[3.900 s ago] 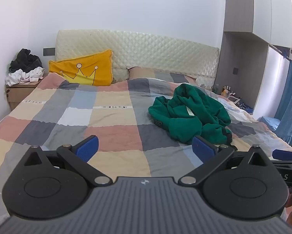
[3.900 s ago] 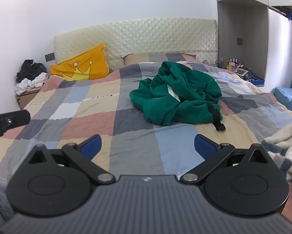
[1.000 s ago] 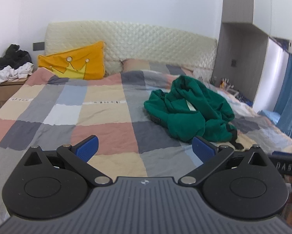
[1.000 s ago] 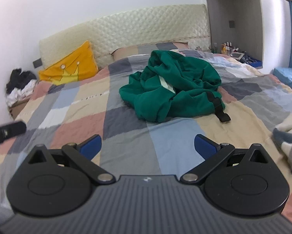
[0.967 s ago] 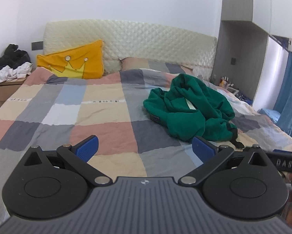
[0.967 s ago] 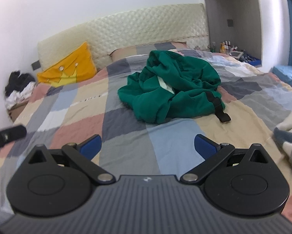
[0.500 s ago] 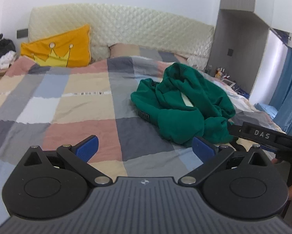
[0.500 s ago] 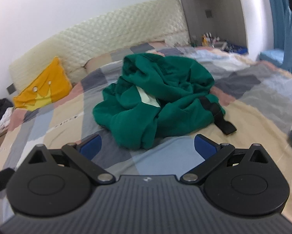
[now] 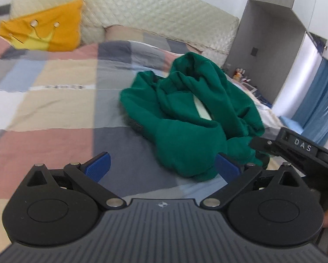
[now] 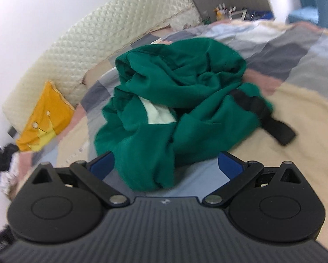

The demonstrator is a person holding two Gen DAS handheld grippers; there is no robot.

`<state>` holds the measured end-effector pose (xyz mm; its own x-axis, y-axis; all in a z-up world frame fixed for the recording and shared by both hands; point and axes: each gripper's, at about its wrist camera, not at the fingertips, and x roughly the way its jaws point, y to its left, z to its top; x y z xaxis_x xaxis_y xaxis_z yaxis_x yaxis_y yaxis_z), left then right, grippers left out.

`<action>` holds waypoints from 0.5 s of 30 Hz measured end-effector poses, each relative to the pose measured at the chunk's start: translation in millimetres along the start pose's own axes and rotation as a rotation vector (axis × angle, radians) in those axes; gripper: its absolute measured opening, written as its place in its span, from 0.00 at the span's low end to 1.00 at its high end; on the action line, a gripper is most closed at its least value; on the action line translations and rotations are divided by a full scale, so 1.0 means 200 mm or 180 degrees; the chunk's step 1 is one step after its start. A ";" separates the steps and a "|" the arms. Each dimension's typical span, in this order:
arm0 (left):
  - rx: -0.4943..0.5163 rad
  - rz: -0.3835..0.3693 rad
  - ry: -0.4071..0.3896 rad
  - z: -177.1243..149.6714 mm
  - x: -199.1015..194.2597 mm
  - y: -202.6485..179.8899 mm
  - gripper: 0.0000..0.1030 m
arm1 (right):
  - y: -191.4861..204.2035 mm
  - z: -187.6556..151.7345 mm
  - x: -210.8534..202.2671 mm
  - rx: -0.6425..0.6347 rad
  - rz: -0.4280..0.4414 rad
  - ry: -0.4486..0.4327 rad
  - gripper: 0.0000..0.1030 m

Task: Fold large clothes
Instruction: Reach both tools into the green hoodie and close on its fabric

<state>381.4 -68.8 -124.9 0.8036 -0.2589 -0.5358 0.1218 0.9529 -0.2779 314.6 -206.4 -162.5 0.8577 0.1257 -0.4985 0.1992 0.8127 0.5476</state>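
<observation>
A green garment (image 10: 177, 109) is seen crumpled in a heap on the bed (image 9: 60, 100), on the patchwork cover. Inside the heap a pale label (image 10: 157, 111) is shown, and a black strap (image 10: 271, 122) is laid out from the side of the garment onto a beige patch of the cover.

The right gripper (image 10: 166, 164) is held low over the cover, just in front of the garment. Its blue pads (image 10: 102, 164) are kept wide apart and nothing is held between them. The near fold of the garment is seen between the two fingers, but it cannot be told if it is touched.

The left gripper (image 9: 161, 166) is also kept with its fingers spread, and nothing is gripped. It is placed just in front of the garment; the near edge of the garment is seen close to its right pad (image 9: 226, 167). In the left wrist view the black body of the right gripper, marked "DAS", is seen beside the garment.

Behind the garment, a yellow pillow (image 9: 43, 32) with a crown is leaned on the quilted headboard (image 9: 142, 13). Beyond the garment, a grey cabinet (image 9: 262, 50) and a blue curtain (image 9: 317, 107) are seen. The pictures are a little blurred.
</observation>
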 end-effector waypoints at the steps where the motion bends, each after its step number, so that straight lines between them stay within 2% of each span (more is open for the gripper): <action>1: -0.0033 -0.0097 0.0005 0.01 0.05 0.00 0.99 | -0.01 0.01 0.03 0.0076 0.0073 0.0007 0.99; 5: -0.0043 -0.0299 -0.0006 0.06 0.23 -0.03 0.97 | -0.03 0.06 0.13 0.0252 0.0128 -0.0072 0.95; 7: -0.0085 -0.0410 0.0037 0.08 0.32 -0.04 0.94 | -0.07 0.07 0.19 0.0394 0.0117 -0.0020 0.91; 9: -0.0108 -0.0559 0.0088 0.08 0.42 -0.06 0.92 | -0.13 0.09 0.25 0.0507 -0.0016 0.0017 0.77; 11: -0.0093 -0.0619 0.0121 0.09 0.52 -0.09 0.92 | -0.18 0.10 0.31 0.0665 -0.0146 0.0060 0.75; 15: -0.0213 -0.0858 0.0195 0.12 0.73 -0.12 0.92 | -0.23 0.08 0.39 0.0799 -0.0173 0.0098 0.73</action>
<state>508.7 -125.3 -177.6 0.7106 -0.5126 -0.4820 0.2859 0.8363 -0.4679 380.3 -241.9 -216.2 0.8285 0.1060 -0.5499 0.3593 0.6526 0.6671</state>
